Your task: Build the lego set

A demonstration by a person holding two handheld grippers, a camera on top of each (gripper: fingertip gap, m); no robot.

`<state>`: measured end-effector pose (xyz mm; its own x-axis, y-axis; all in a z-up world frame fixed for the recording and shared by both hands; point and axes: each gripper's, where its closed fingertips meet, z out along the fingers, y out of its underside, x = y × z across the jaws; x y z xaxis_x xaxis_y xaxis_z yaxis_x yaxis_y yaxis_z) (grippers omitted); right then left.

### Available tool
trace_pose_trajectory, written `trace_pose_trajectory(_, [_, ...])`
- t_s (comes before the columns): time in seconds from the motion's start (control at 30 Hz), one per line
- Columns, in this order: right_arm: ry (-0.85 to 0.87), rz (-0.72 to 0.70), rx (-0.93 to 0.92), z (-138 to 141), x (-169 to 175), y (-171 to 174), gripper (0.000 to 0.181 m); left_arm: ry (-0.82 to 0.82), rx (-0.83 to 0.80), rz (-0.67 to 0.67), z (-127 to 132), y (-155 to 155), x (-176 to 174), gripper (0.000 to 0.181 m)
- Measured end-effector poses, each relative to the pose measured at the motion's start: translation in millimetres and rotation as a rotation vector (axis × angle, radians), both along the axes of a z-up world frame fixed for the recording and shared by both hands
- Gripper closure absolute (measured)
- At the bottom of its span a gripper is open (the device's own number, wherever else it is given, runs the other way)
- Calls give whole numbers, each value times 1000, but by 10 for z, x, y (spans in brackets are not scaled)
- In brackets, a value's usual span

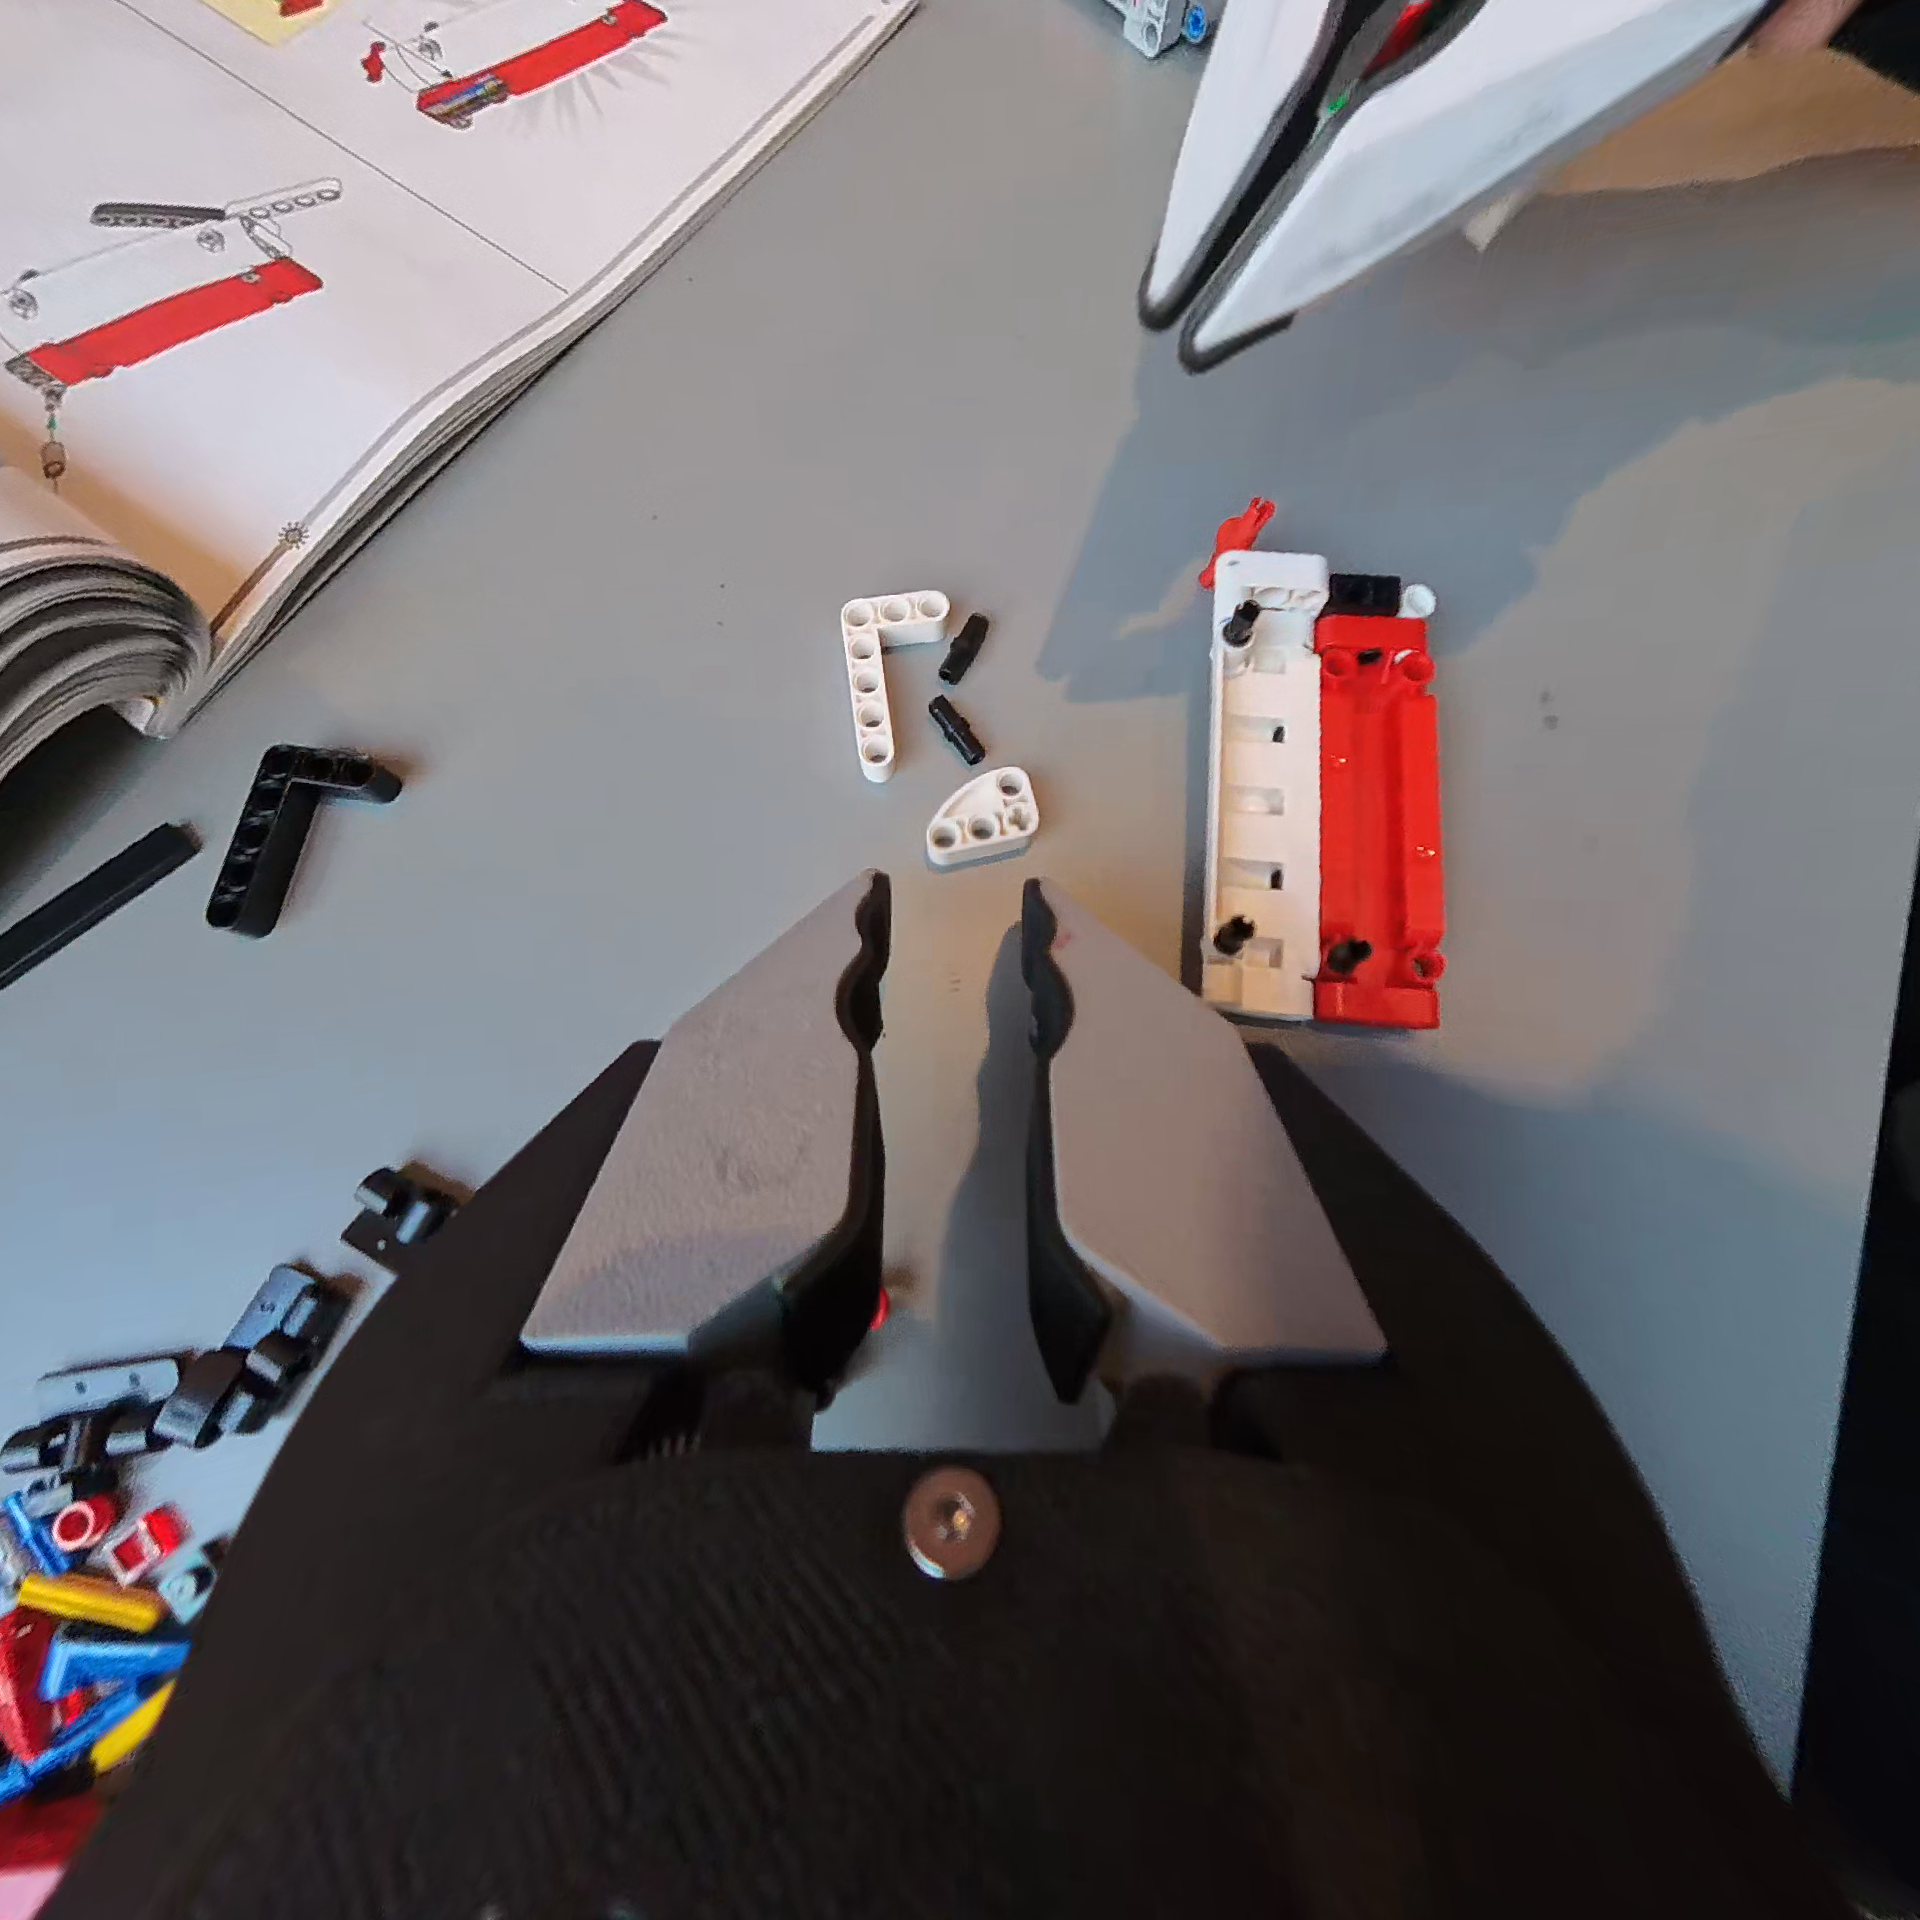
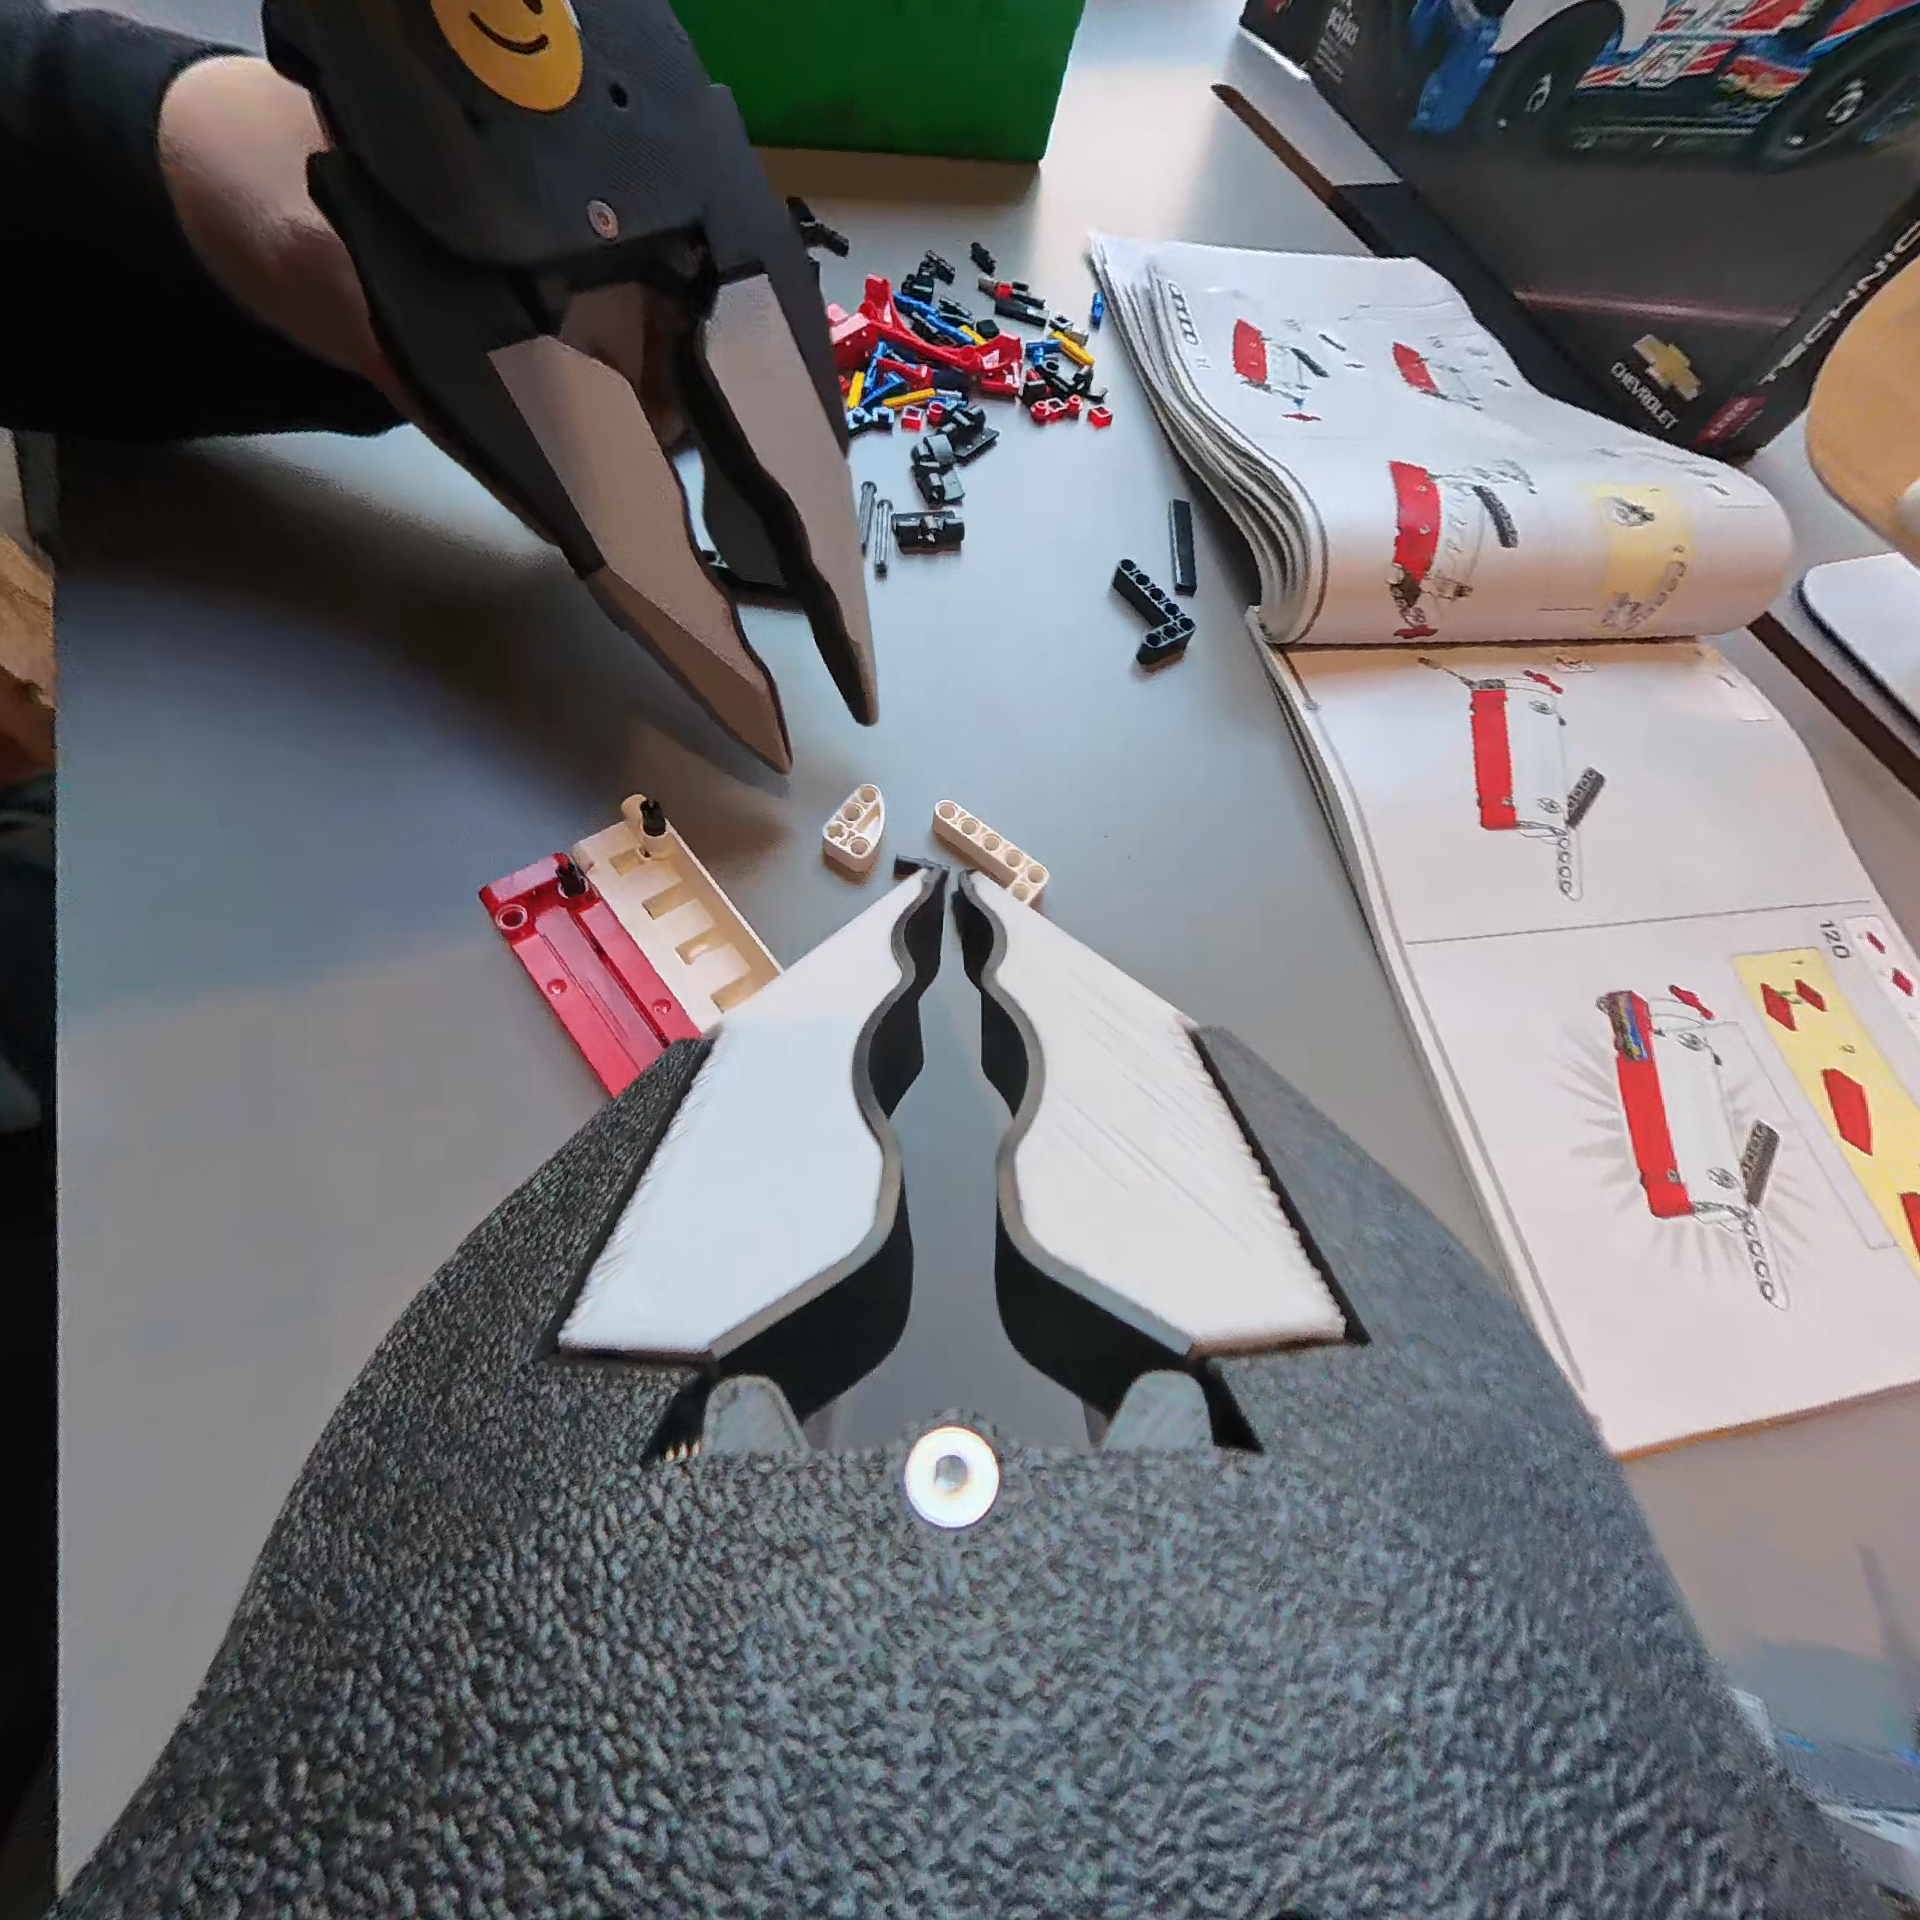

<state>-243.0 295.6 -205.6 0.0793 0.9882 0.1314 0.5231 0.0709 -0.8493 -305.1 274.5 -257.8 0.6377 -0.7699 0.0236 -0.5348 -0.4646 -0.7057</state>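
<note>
Pieces for the next building step lie gathered on the grey table (image 1: 727, 436): a white L-shaped beam (image 1: 873, 675), two black pins (image 1: 961, 686) just beside it, and a small white curved piece (image 1: 982, 821) near them. The red-and-white panel assembly (image 1: 1325, 800) lies flat a little apart from this cluster, with black pins standing up from its corners. The left claw (image 1: 956, 894) hovers just short of the curved piece, its jaws narrowly apart and holding nothing. The right claw (image 2: 948, 883) hangs over the same cluster with its tips nearly closed and nothing visibly between them; in its own view one black pin shows just beyond the tips. An open instruction booklet (image 2: 1558, 831) lies to one side, a pile of loose parts (image 2: 956, 353) farther off. This looks like the pick-up stage of fitting the white pieces onto the assembly. The next move probably calls for a fine pinch on a pin or the curved piece, which are small and liable to skid on the smooth table.
</note>
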Motion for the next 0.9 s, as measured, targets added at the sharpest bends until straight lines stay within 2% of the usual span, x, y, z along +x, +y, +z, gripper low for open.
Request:
trace_pose_trajectory(0.37, [-80,-19,-21,-232,-230,105,179,14,12,-6,-53,89,122,156])
trace_pose_trajectory(0.63, [-186,35,33,-421,-310,141,170,38,15,-40,-135,88,202,161])
trace_pose_trajectory(0.9, [-256,141,76,-505,-364,109,169,35,12,-48,-135,73,198,162])
